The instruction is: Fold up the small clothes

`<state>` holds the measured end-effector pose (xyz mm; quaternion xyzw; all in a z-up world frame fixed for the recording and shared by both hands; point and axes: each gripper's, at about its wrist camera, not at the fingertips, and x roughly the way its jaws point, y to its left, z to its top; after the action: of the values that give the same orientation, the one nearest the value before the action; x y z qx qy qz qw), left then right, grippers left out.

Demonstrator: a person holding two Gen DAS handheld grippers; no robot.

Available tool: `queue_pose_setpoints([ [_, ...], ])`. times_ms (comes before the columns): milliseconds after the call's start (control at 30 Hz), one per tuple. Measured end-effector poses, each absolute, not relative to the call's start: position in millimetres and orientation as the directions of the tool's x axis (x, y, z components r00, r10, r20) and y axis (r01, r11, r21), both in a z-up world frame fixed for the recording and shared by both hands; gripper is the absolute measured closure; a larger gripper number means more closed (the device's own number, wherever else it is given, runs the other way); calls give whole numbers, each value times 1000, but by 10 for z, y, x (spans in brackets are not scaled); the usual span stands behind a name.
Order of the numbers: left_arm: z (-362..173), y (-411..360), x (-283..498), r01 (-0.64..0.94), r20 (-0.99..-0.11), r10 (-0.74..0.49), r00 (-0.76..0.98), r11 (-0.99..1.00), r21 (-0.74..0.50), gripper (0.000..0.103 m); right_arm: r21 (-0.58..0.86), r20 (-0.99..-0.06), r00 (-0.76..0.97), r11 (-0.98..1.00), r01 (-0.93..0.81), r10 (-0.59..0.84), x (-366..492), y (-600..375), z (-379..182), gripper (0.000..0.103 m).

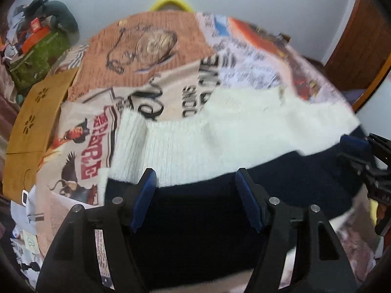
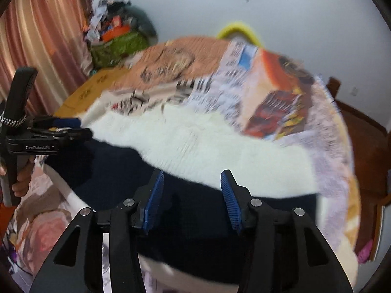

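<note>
Fingers (image 1: 246,195) apart above garment's (image 1: 195,207) dark-white edge.

On the side of my left gripper (image 2: 73,131), seen from my right wrist, small white lettering on the black body reads "GenRobot.AI"; the last letters are faint.

The printed cloth (image 1: 146,56) over my tabletop carries large lettering, but it lies turned away from me and blurred. I make out black block letters (image 1: 209,73) ending in "VE", with a smaller line beside them I cannot read. To the left stands a red block word (image 1: 91,151) that I cannot read. The small print (image 2: 232,78) on the right-hand panels is too blurred.
</note>
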<state>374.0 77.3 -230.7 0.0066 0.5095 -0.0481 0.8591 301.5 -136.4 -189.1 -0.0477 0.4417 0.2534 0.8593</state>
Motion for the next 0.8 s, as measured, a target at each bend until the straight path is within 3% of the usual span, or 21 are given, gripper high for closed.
queue_pose_setpoints([
  [133,-2525,986,3811,40,-888,-73,454,997,-62,30,104,-809,451,847,-521,376,2999,-1313,-2179,57],
  [333,-2469,1337,3723,-38,-861,-75,503,993,-109,31,93,-802,491,884,-457,339,2940,-1652,-2119,57],
  [367,-2459,1349,3699,-44,-861,-62,505,994,-97,31,89,-804,500,896,-435,323,2929,-1748,-2119,57],
  [467,-2459,1396,3594,-128,-850,139,508,988,85,31,91,-803,518,920,-382,295,2837,-1986,-2086,57],
  [633,-2458,1693,3355,-162,-870,66,489,987,-17,30,97,-799,537,940,-329,270,2617,-2275,-1995,57],
  [800,-2349,1821,3112,-198,-864,79,497,980,-24,26,89,-801,550,956,-281,236,2479,-2454,-1931,57],
])
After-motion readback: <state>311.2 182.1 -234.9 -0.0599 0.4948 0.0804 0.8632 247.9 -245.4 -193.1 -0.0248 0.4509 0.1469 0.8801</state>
